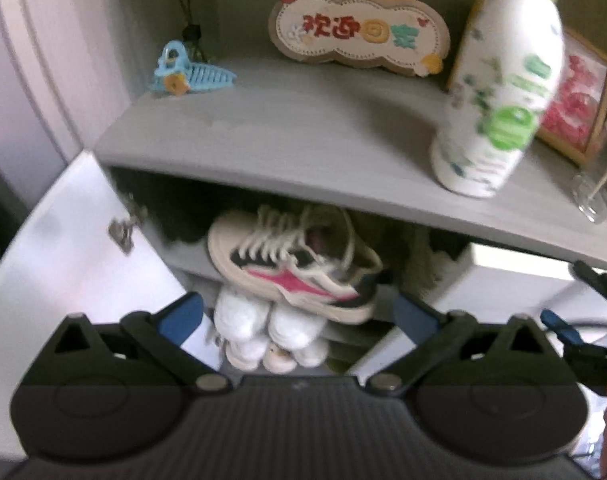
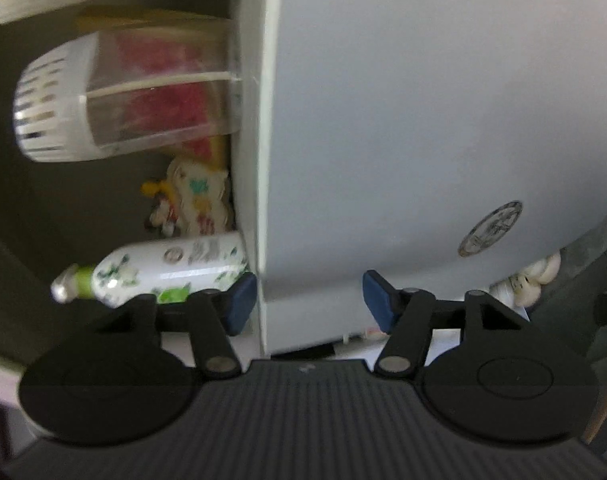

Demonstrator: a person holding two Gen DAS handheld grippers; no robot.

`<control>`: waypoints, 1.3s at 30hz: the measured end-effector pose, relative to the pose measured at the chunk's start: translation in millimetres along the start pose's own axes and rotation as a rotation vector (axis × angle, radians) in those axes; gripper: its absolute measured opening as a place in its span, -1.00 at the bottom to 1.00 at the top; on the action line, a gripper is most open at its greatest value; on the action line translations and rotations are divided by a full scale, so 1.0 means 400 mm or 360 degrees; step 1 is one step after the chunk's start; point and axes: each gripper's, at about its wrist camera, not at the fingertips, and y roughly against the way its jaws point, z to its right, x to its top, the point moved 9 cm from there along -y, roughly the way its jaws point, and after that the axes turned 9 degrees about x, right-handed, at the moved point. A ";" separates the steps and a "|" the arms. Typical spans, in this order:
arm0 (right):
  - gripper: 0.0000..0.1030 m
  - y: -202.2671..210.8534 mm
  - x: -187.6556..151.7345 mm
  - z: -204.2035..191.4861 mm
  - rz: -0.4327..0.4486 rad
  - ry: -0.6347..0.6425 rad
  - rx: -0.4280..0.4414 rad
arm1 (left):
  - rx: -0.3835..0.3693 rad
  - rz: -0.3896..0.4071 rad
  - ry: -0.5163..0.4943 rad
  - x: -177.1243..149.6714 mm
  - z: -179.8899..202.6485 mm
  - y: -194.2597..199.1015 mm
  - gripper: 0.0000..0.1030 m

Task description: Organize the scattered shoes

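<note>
Found the left gripper [image 1: 299, 314] spread wide and holding nothing, aimed into the open cabinet [image 1: 263, 136]. Saw the sneaker [image 1: 295, 268] with the pink stripe on a shelf just under the top board, tilted, toe toward 9 o'clock and heel toward 4. Noted the white shoes [image 1: 271, 328] side by side at 6 o'clock from it, one shelf lower. So: shoes seen here already housed inside the cabinet, none in either tool.

Found the right gripper [image 2: 309, 304] spread apart too, clamped on nothing, with the edge of a door [image 2: 423, 120] standing between its fingers and the door face filling the view from 12 to 3 o'clock.

Judged the step to concern that door rather than a shoe. Could not settle the stage: would fit a cabinet just swung open for stowing, or a filled cabinet about to be shut. Judged that any door move would call for closing squarely on the edge, and any further stowing for a level seat for the tilted sneaker.

Hard to make out:
- Back of the sneaker's shelf: dark, with soft shapes toward 3 o'clock left unidentified.
- Floor and any shoes outside the cabinet: out of both views.
- Pale lump at 3 o'clock past the door in the right wrist view: possibly a shoe, too blurred to tell.
- Bottle [image 1: 499, 92] at 2 o'clock on the top board: smeared, label unreadable.
- Whether the fingers touched the door edge: not shown.
</note>
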 end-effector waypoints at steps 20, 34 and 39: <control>-0.03 0.417 -0.311 0.038 -0.0393 0.0682 -0.0330 | -0.0242 -0.0013 -0.0172 -0.432 0.287 0.261 0.99; -0.03 0.591 -0.234 0.059 -0.0869 0.1051 -0.0480 | 0.0258 -0.0182 0.0441 -0.822 0.152 0.410 0.99; -0.02 0.551 -0.230 0.073 -0.1356 0.1364 -0.0341 | 0.0673 -0.0191 0.0698 -0.939 0.152 0.492 0.99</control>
